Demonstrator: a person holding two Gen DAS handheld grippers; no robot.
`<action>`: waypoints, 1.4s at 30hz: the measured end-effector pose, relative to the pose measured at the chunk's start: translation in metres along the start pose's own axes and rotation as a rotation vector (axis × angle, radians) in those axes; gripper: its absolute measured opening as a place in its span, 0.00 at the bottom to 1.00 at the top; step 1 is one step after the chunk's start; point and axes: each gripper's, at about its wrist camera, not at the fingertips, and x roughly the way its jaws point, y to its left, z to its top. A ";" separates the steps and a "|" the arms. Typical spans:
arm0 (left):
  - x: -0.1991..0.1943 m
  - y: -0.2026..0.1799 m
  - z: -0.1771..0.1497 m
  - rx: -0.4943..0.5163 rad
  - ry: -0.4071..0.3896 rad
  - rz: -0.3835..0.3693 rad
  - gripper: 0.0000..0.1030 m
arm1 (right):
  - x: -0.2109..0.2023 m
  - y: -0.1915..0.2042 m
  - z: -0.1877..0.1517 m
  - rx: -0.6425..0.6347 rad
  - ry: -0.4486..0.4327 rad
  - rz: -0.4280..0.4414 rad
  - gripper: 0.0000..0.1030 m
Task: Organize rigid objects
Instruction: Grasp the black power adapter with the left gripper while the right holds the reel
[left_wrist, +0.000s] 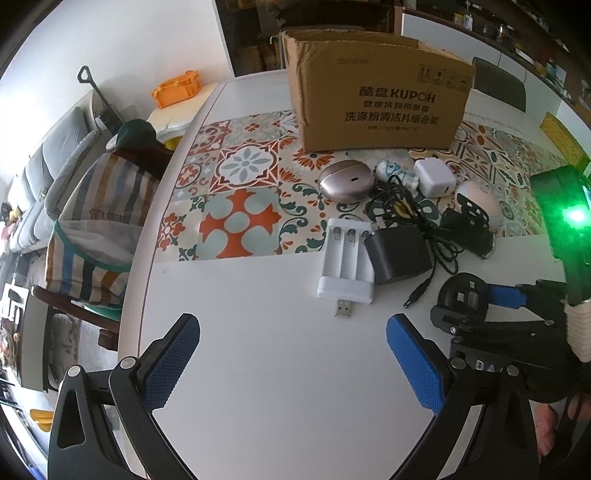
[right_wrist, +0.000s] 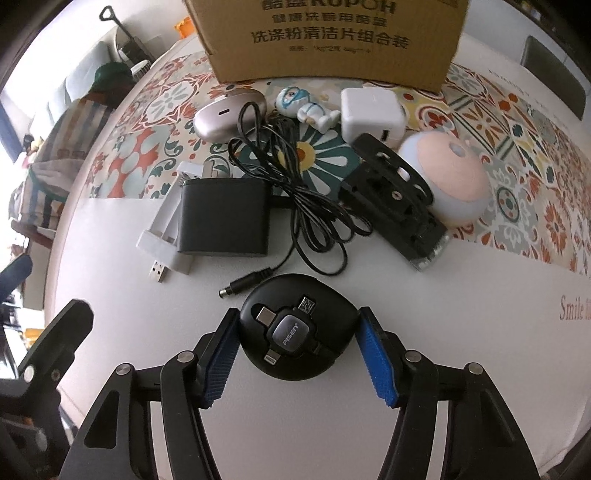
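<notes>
The right gripper (right_wrist: 297, 354) stands over the white table (right_wrist: 461, 362) with its blue pads pressed against both sides of a round black cable reel (right_wrist: 297, 330) marked PISEN, which rests on the tabletop. Only the right wrist view shows the reel's top, with its connector tips around a grey centre; from the left wrist view the reel (left_wrist: 463, 301) appears edge-on at 3 o'clock, held by the right gripper (left_wrist: 476, 306).

The left gripper (left_wrist: 291, 363) hangs above bare table (left_wrist: 277, 406), its fingers wide apart with nothing between them.

Beyond the reel, at 12 o'clock, lies the rest of the clutter: a black power adapter (right_wrist: 223, 216) with its tangled cord, overlapping a white battery charger (right_wrist: 166, 236); a pink oval case (right_wrist: 229, 112); a small figurine (right_wrist: 308, 107); a white cube charger (right_wrist: 371, 114); a black clamp mount (right_wrist: 397, 199); and a pink-topped round lamp (right_wrist: 452, 173). A cardboard box (left_wrist: 380, 92) stands behind them on the patterned mat (left_wrist: 236, 195); only the left wrist view shows its open top.
</notes>
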 end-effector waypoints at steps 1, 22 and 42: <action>-0.001 -0.003 0.001 0.005 -0.005 0.000 1.00 | -0.002 -0.002 -0.001 0.007 -0.003 0.006 0.60; -0.003 -0.072 0.025 -0.024 -0.117 0.048 0.99 | -0.048 -0.068 -0.009 0.040 -0.089 -0.002 0.60; 0.045 -0.106 0.029 -0.044 -0.094 0.207 0.78 | -0.030 -0.095 0.002 -0.057 -0.055 0.002 0.61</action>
